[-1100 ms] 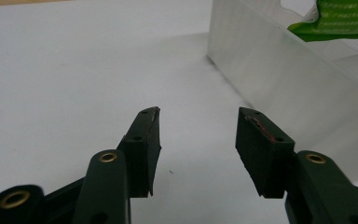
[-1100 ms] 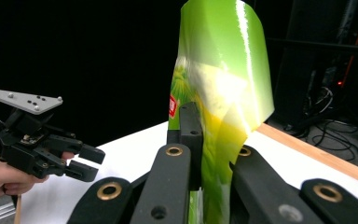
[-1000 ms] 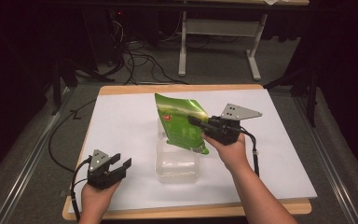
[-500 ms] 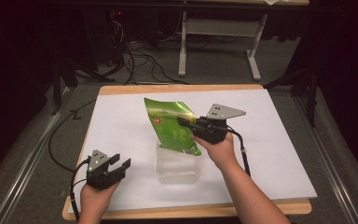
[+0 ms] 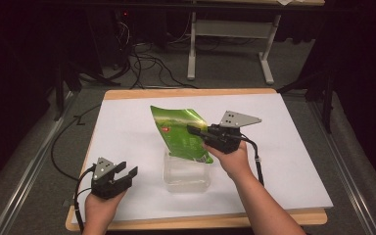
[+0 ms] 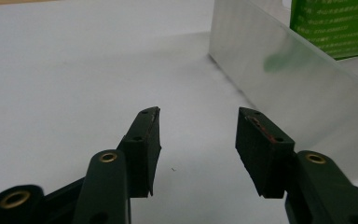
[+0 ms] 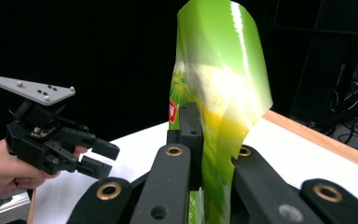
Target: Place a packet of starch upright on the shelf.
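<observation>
Two grippers working: my right gripper [image 5: 196, 130] has its jaws clamped on the green pouch [image 5: 183, 133], mid-frame, hanging above the clear box [image 5: 186, 171]. My left gripper [image 5: 126, 175] waits lower left, jaws wide and empty. I'd say it's loading; next, lower the pouch straight in.

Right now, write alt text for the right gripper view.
The right gripper pinches a shiny green pouch upright between its black fingers. At left a hand holds the left gripper, open, over white paper.
</observation>
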`<state>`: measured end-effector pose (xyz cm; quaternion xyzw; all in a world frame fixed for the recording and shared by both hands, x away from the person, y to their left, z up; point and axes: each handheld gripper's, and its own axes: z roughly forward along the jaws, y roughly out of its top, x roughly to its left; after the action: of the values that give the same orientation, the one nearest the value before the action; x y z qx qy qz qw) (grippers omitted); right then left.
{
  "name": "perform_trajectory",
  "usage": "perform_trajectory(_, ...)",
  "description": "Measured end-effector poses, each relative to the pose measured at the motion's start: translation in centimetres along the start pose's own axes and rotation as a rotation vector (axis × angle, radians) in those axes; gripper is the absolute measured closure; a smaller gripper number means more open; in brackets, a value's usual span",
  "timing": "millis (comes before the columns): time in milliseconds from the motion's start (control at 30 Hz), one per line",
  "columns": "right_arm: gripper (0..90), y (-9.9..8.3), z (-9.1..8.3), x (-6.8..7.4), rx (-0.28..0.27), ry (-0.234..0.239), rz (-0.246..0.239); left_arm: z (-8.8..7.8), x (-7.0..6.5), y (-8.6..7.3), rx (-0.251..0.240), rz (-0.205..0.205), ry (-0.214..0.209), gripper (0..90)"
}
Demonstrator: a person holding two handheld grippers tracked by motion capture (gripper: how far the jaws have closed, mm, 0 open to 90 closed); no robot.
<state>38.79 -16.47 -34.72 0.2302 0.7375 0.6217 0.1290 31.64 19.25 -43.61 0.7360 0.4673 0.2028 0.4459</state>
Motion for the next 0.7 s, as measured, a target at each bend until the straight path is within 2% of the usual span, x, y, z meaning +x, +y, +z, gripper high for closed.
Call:
perform_trajectory(33, 90.0, -0.4, 0.2, 0.0, 0.014, -0.002, 0.002, 0.0, 0.0, 0.0, 0.001, 0.001, 0.001, 50.3)
perform_trajectory(233, 90.0, -0.7, 0.8, -0.1, 0.017, 0.008, 0.010, 0.1, 0.1, 0.0, 0.004, -0.001, -0.001, 50.3)
perform_trajectory(400, 90.0, -1.0, 1.7, 0.2, 0.055, 0.003, -0.005, 0.1, 0.1, -0.1, 0.005, -0.005, -0.005, 50.4)
perform_trajectory(500, 90.0, -1.4, 1.9, 0.0, 0.074, -0.009, 0.012, 0.1, 0.1, -0.1, 0.005, -0.010, -0.008, 50.4)
perform_trajectory(700, 90.0, -1.9, 2.0, 0.0, 0.069, -0.015, 0.024, 0.1, 0.1, 0.0, 0.003, -0.005, -0.006, 50.4)
